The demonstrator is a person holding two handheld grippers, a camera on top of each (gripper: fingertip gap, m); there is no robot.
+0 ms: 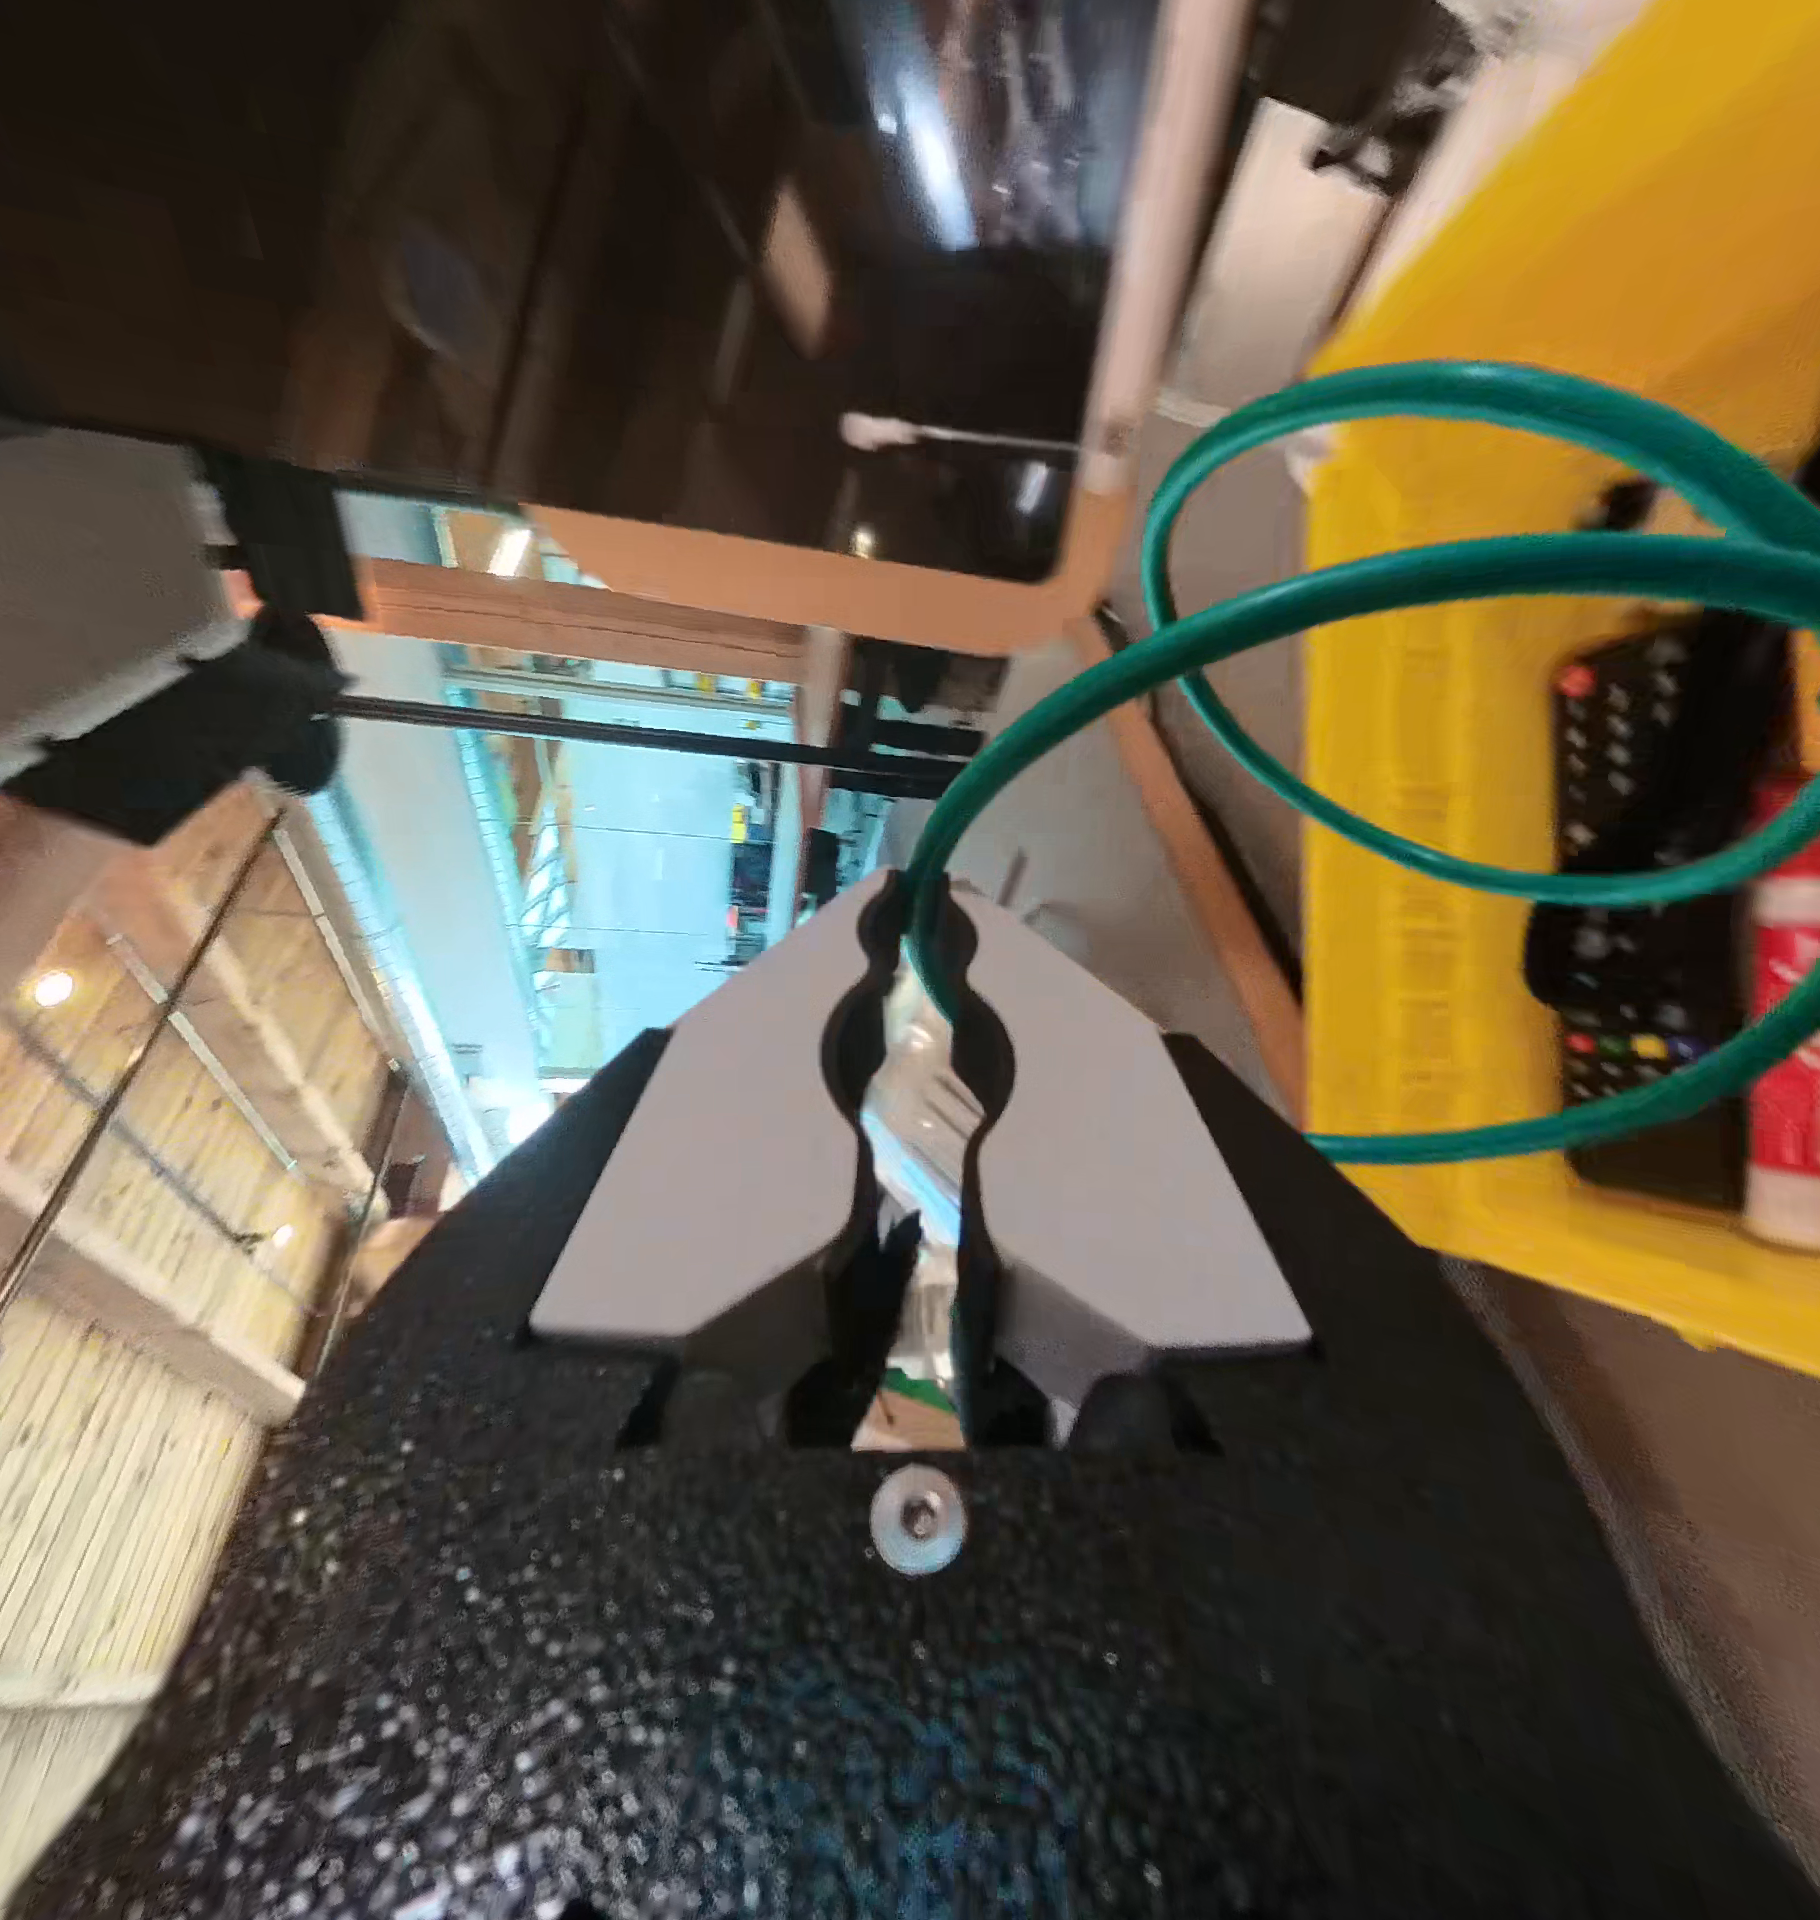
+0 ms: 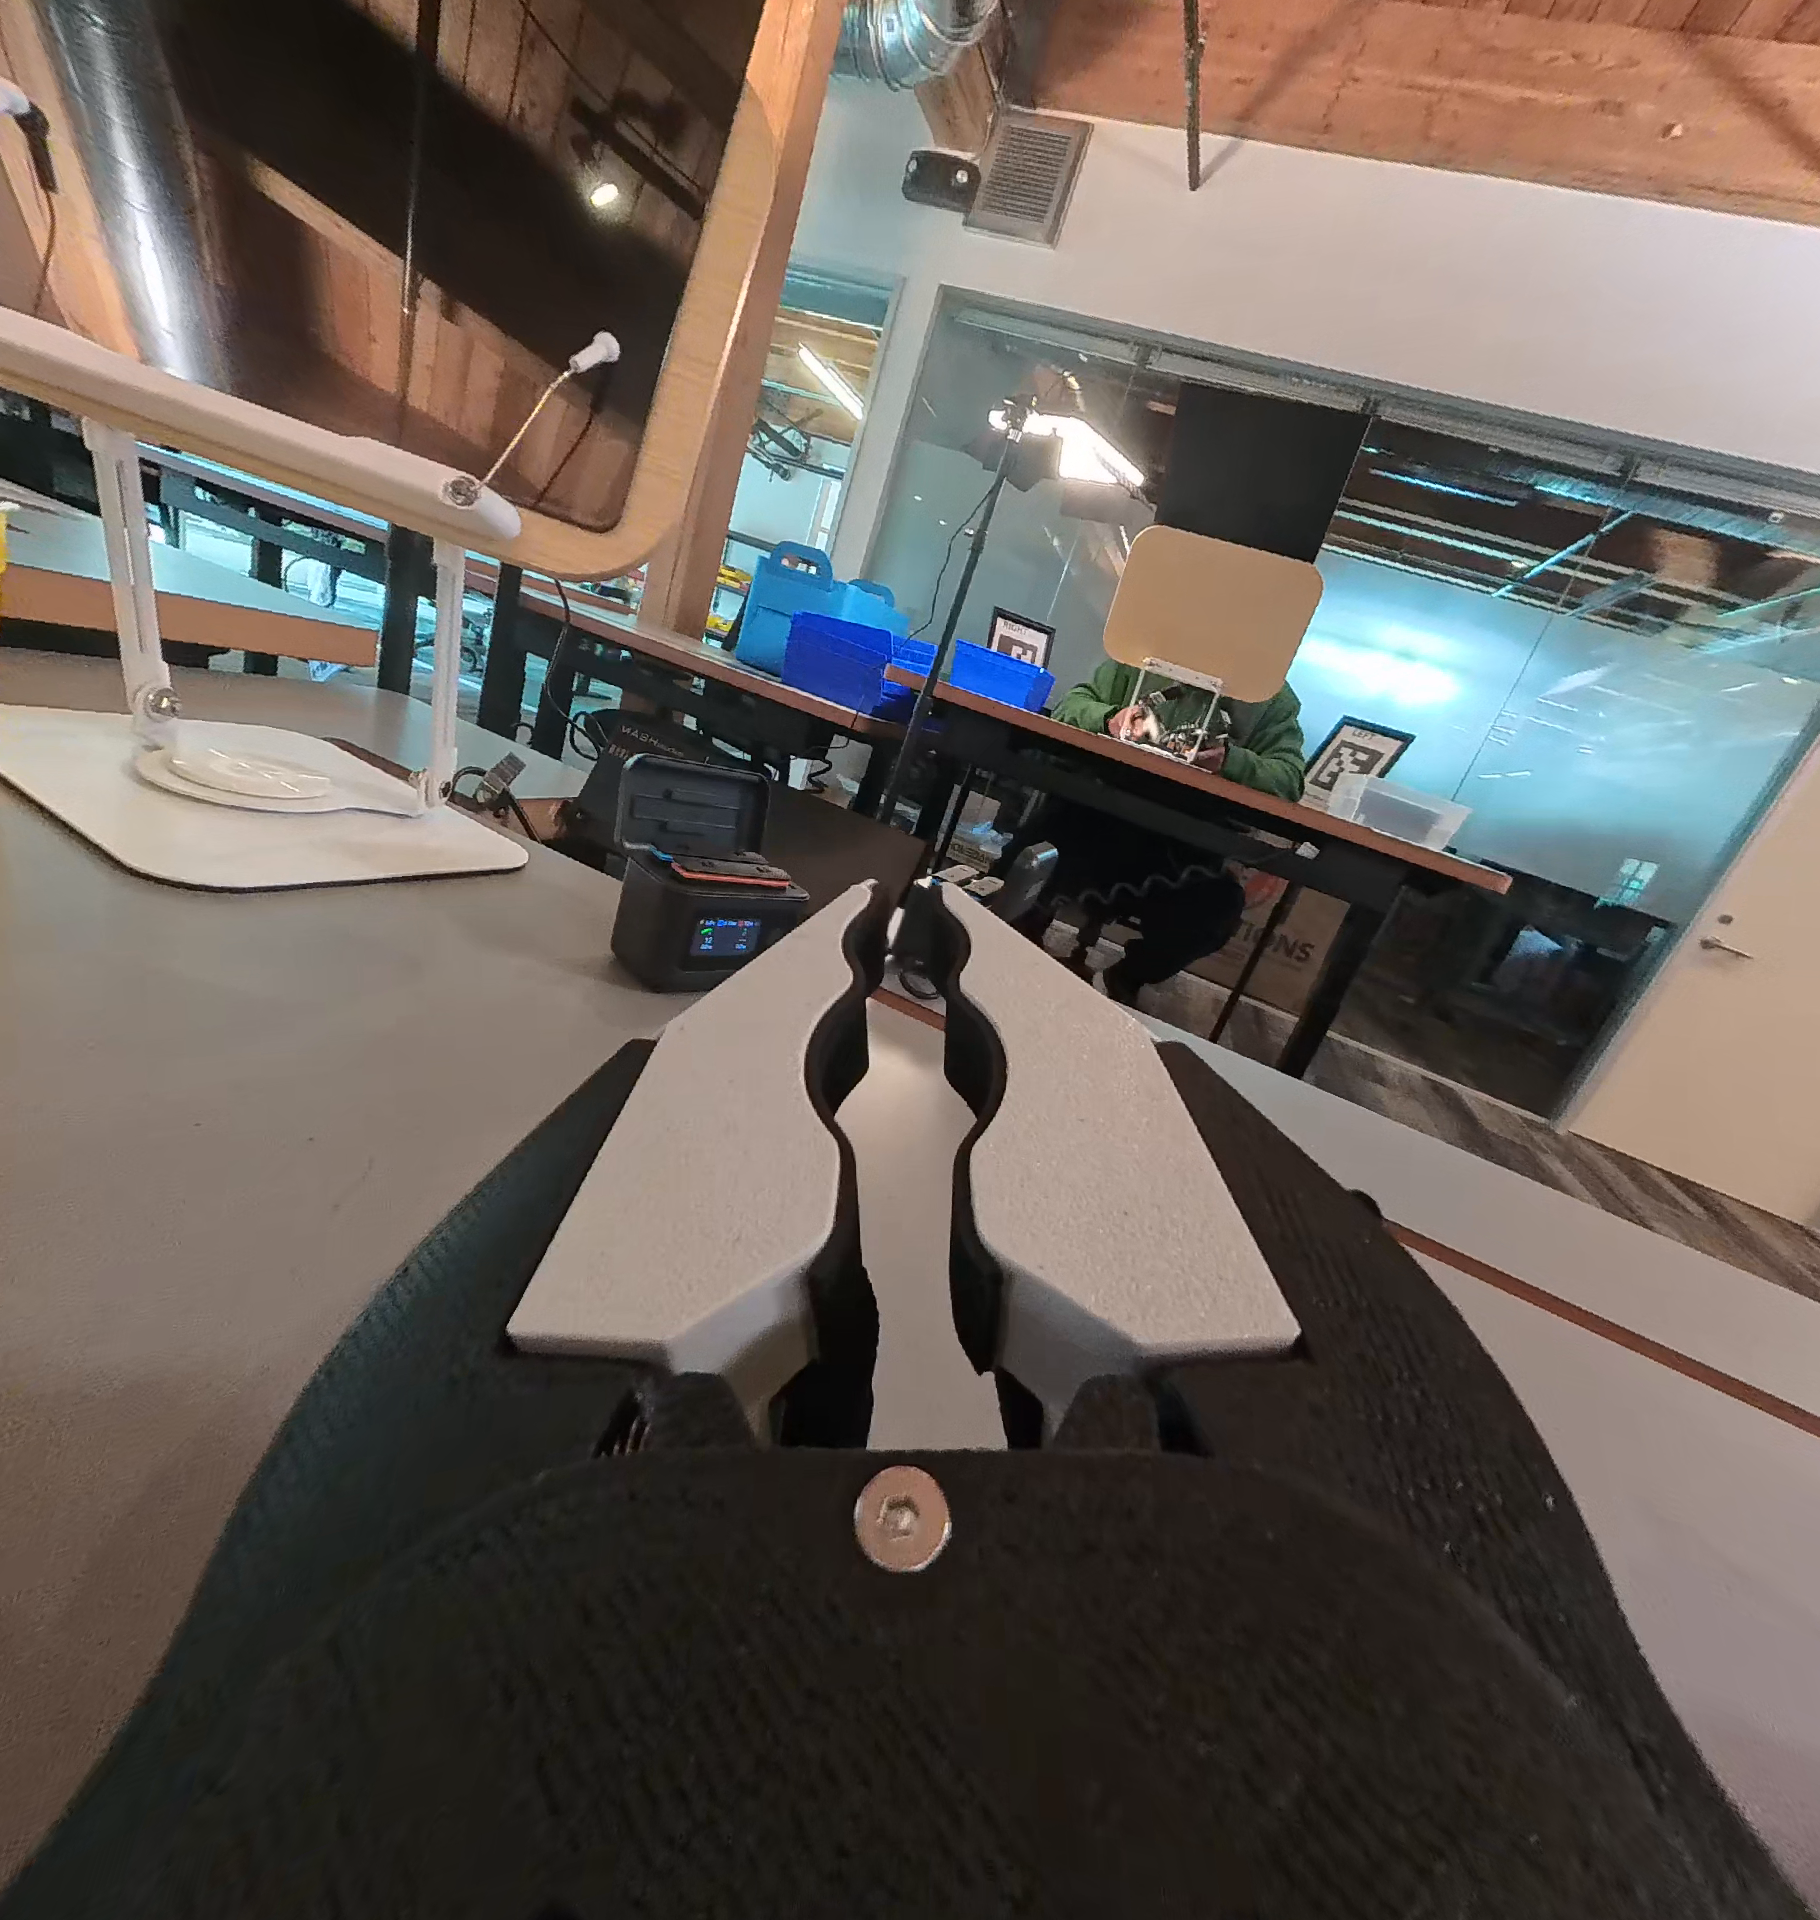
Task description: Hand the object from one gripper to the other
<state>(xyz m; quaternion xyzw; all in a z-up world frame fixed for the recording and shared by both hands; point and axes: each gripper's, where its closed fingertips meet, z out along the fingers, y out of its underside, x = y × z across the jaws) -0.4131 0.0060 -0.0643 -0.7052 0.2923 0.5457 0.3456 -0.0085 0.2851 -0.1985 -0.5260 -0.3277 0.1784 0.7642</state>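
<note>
A coil of green cable (image 1: pixel 1405 582) hangs in the air in the left wrist view, which is rolled on its side. My left gripper (image 1: pixel 918 899) is shut on one strand of the coil at its fingertips; the loops spread up and to the right of it, in front of a yellow bin (image 1: pixel 1425 727). My right gripper (image 2: pixel 911 904) is low over a grey table (image 2: pixel 210 1091). Its jaws stand almost together with only a narrow slit between them, and nothing is in them. The cable does not show in the right wrist view.
The yellow bin holds a black remote control (image 1: pixel 1633 935) and a red and white tube (image 1: pixel 1810 1039). A white folding stand (image 2: pixel 262 831) and a black charger case (image 2: pixel 698 904) stand on the table. A person in green (image 2: pixel 1259 727) sits at a far table. A blurred grey and black shape (image 1: pixel 106 665) is at the left. My right fingertips sit around 50 centimeters from my left ones. My right gripper's tips are some 20 centimeters from the black charger case (image 2: pixel 698 904).
</note>
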